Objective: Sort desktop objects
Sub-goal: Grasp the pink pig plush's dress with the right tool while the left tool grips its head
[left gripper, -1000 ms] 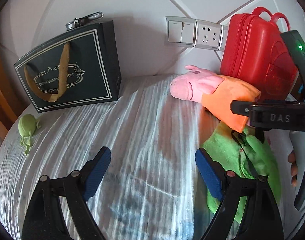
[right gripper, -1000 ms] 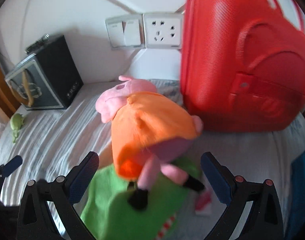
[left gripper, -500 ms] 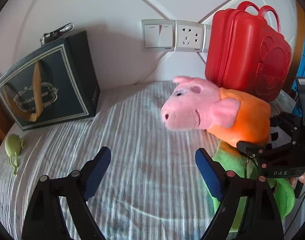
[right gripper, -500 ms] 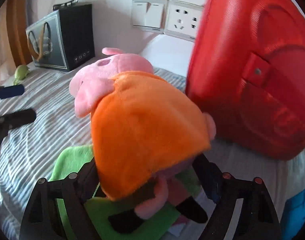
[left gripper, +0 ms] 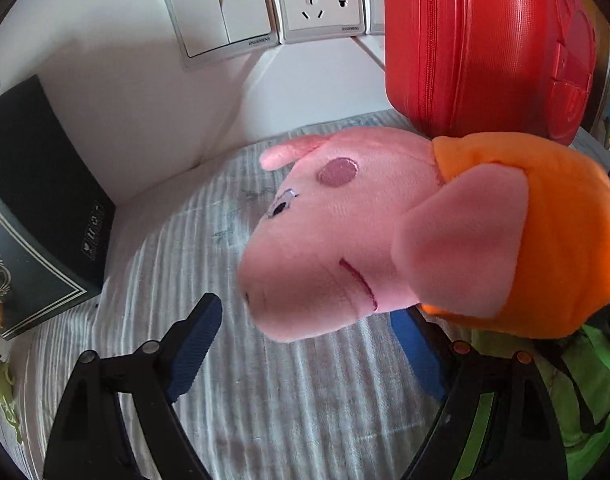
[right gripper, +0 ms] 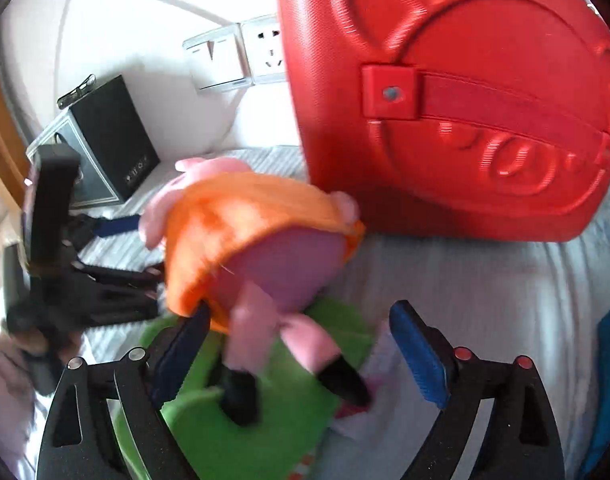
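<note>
A pink pig plush [left gripper: 337, 240] in an orange dress fills the left wrist view, its snout just above and between the fingers of my open left gripper [left gripper: 309, 348]. In the right wrist view the plush [right gripper: 249, 240] lies on a green cloth item [right gripper: 241, 412], its legs between the blue pads of my open right gripper [right gripper: 301, 352]. The left pad [right gripper: 185, 344] is close to the dress hem; contact is unclear. A red hard-shell case [right gripper: 465, 100] stands right behind the plush.
A dark gift bag [left gripper: 29, 216] stands at the left by the wall. A small green toy [left gripper: 1, 388] lies at the far left edge. Wall switches and a socket [left gripper: 265, 12] are behind. The bed sheet [left gripper: 305, 408] is striped grey-white.
My left gripper has moved forward and right, close up to the plush's head. My right gripper has drawn in around the plush's legs. The plush has shifted and tilted.
</note>
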{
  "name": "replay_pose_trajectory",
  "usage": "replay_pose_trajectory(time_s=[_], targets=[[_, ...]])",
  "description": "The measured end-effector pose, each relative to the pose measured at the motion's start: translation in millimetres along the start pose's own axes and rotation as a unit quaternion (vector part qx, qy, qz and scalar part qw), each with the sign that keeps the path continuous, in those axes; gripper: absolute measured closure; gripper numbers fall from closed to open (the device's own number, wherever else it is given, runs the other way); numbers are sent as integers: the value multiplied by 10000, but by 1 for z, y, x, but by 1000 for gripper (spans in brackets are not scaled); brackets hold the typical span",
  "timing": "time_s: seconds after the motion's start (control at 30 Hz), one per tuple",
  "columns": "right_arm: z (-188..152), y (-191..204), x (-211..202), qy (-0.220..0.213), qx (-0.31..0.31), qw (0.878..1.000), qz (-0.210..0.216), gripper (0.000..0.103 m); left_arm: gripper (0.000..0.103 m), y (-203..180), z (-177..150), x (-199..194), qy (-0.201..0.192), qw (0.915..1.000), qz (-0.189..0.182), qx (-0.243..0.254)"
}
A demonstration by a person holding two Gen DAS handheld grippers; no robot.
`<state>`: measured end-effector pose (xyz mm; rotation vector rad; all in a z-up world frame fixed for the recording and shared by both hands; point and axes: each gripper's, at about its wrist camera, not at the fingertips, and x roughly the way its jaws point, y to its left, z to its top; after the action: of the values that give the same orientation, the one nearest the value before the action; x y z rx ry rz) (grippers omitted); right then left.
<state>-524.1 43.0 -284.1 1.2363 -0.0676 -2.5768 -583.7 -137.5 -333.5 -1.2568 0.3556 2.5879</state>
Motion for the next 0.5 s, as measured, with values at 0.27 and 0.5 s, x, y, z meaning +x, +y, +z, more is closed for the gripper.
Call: replay_pose_trajectory(time_s=[0.27, 0.5], targets=[[15, -10, 0, -224, -104, 9966, -790, 0, 29, -3, 5, -13, -397, 9968, -624, 290], [7, -17, -4, 17, -105, 9988, -470, 0, 29, -8, 3, -24, -484, 9940, -554, 807]])
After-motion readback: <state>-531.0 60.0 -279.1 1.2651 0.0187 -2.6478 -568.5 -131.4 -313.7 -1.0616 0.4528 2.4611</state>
